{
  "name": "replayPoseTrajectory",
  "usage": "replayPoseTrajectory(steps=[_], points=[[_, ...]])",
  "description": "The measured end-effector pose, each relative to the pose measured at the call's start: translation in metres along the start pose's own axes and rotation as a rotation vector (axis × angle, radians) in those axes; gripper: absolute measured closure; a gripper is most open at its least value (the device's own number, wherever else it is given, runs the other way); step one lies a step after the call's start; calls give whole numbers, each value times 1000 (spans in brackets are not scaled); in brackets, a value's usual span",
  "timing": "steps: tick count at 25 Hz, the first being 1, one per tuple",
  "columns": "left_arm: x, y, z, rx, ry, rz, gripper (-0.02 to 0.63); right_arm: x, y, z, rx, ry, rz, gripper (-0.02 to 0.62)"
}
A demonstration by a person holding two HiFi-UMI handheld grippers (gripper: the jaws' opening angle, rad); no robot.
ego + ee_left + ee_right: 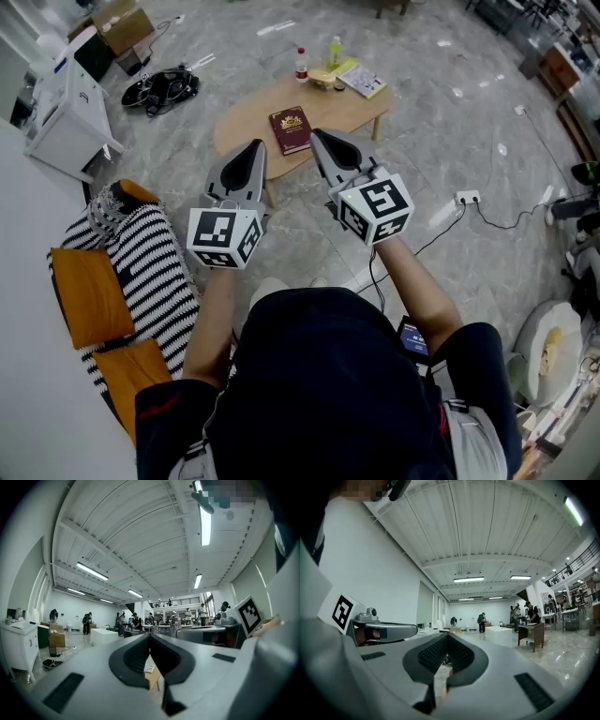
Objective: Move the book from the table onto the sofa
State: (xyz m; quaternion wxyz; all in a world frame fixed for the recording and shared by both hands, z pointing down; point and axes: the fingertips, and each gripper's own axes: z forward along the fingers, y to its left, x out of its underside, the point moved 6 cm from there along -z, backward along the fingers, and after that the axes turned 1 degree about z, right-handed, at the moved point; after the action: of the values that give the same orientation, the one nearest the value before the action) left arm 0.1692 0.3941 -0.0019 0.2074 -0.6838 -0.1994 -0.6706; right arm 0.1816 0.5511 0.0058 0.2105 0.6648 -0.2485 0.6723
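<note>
The dark red hardcover book (290,129) lies flat on the oval wooden table (239,122), upper centre of the head view. The left tool (257,147) and right tool (317,138) are fully closed, empty. The book is probably stiff and fairly heavy, best pinched across an overhanging edge near the spine.
</note>
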Motion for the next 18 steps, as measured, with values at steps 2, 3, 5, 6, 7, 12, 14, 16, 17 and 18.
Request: replayPoseTrajectory(steps=[2,3,5,6,7,12,14,16,17,18], points=[[2,2,2,-4,5,6,591,0,-2,2,-3,-15,19,584],[3,3,2,-4,8,8,591,0,-3,3,-8,-21,31,584],[3,4,4,-4,12,6,591,-1,-3,5,-22,-25,52,584],[3,4,5,-5,13,3,591,-1,-4,6,-26,-23,54,584],[3,5,6,-6,14,0,591,-1,-5,6,-27,-19,50,584],[8,6,13,-16,21,-17,591,3,-13,7,-27,-12,50,584],[11,6,16,-22,25,-26,591,5,-17,8,-29,-9,50,584],[14,7,20,-27,32,-29,591,7,-22,10,-30,-5,52,584],[16,7,23,-29,36,-29,591,9,-25,12,-30,-2,54,584],[18,8,25,-29,41,-30,591,10,-28,13,-29,1,56,584]])
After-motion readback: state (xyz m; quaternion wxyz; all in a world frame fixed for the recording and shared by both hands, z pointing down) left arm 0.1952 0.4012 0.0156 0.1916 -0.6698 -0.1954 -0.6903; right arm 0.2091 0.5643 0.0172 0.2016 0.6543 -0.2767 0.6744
